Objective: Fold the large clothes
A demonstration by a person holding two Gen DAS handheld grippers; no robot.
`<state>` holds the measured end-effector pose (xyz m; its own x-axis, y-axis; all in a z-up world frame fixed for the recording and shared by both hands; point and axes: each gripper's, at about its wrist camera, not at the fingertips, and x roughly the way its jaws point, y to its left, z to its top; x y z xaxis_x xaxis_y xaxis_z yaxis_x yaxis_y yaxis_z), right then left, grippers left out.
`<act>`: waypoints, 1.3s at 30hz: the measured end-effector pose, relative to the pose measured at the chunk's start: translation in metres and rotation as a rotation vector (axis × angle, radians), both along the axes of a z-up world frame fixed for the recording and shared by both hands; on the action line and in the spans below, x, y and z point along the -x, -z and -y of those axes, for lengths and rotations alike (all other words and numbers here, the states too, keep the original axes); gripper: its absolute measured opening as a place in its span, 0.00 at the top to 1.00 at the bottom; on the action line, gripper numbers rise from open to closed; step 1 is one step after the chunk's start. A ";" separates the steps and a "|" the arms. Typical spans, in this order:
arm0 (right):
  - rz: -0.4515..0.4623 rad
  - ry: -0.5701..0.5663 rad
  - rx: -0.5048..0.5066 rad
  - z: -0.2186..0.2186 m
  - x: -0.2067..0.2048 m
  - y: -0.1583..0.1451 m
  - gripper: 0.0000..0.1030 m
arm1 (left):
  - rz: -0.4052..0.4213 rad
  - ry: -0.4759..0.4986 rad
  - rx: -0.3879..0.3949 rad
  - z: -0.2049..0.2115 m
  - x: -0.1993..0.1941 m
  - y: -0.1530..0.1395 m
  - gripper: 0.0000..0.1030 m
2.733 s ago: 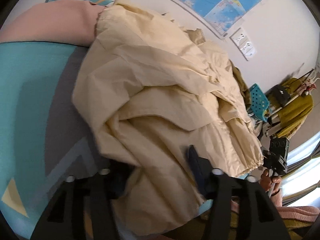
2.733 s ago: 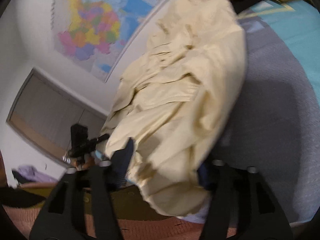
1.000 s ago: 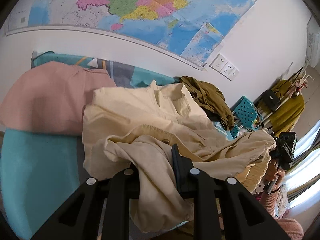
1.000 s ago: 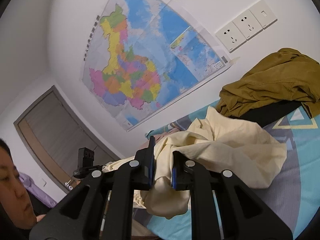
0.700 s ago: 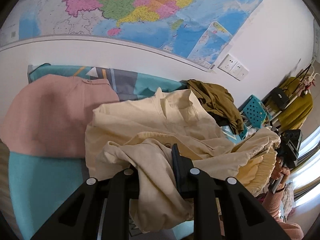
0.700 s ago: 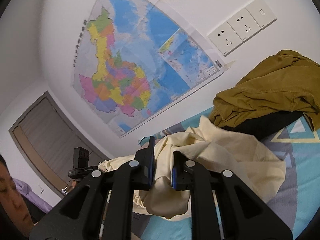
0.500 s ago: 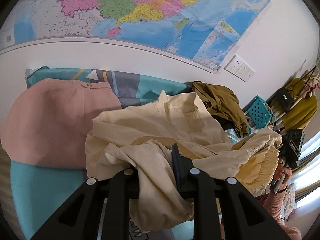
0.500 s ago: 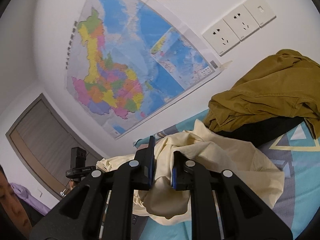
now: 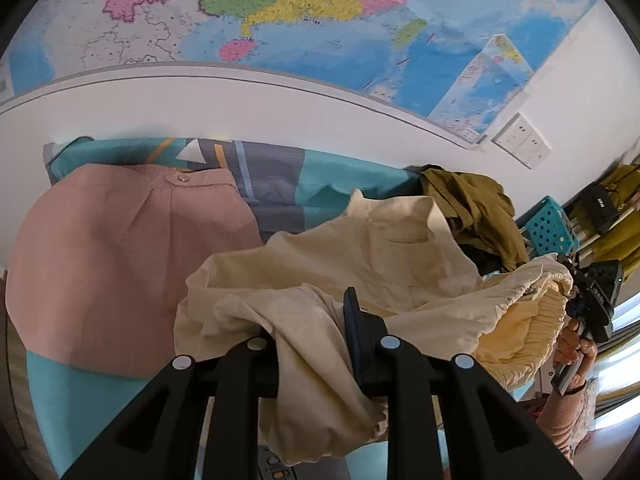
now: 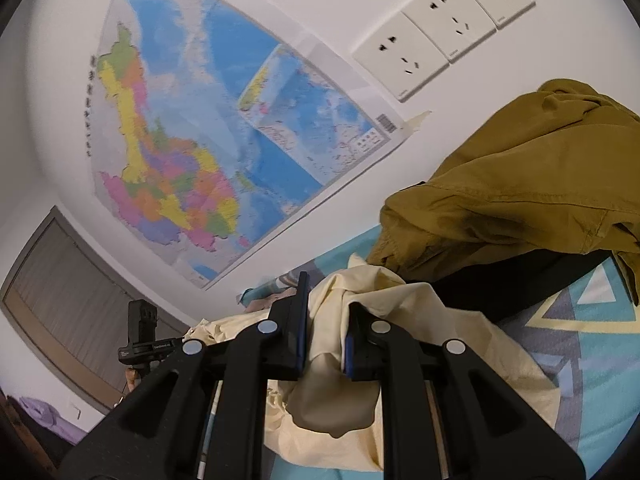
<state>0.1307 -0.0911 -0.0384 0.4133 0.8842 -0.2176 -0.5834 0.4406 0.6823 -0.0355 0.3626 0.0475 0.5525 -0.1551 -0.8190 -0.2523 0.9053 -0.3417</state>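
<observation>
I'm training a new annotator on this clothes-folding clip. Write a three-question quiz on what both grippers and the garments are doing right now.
1. True or false: the left gripper is shut on the cream cotton jacket.
2. Which garment lies beside the cream cotton jacket, toward the left of the left wrist view? A) flat pink buttoned garment B) crumpled olive-green garment C) purple cloth
3. Fill in: the right gripper pinches a fold of the ______ jacket.

Key: 1 true; 2 A; 3 cream.

Black fingers [image 9: 362, 344], silver screws, pink sleeve [image 9: 562, 424]
</observation>
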 end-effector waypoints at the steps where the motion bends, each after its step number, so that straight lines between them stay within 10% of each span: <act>1: -0.004 0.001 0.002 -0.001 -0.004 0.001 0.87 | -0.006 -0.004 0.004 -0.002 -0.005 0.002 0.81; 19: -0.139 0.060 0.118 -0.031 -0.075 0.038 0.84 | -0.142 -0.097 0.073 -0.035 -0.085 0.053 0.80; 22: -0.138 0.073 0.134 -0.034 -0.078 0.040 0.78 | -0.162 -0.110 0.083 -0.039 -0.094 0.061 0.80; 24: -0.153 0.072 0.130 -0.035 -0.076 0.040 0.51 | -0.175 -0.117 0.092 -0.041 -0.100 0.068 0.80; 29: -0.025 0.090 0.184 -0.039 -0.037 0.028 0.26 | -0.209 -0.129 0.112 -0.045 -0.114 0.086 0.79; 39: 0.274 -0.067 0.495 -0.139 0.035 0.043 0.24 | -0.224 -0.137 0.172 -0.052 -0.123 0.099 0.77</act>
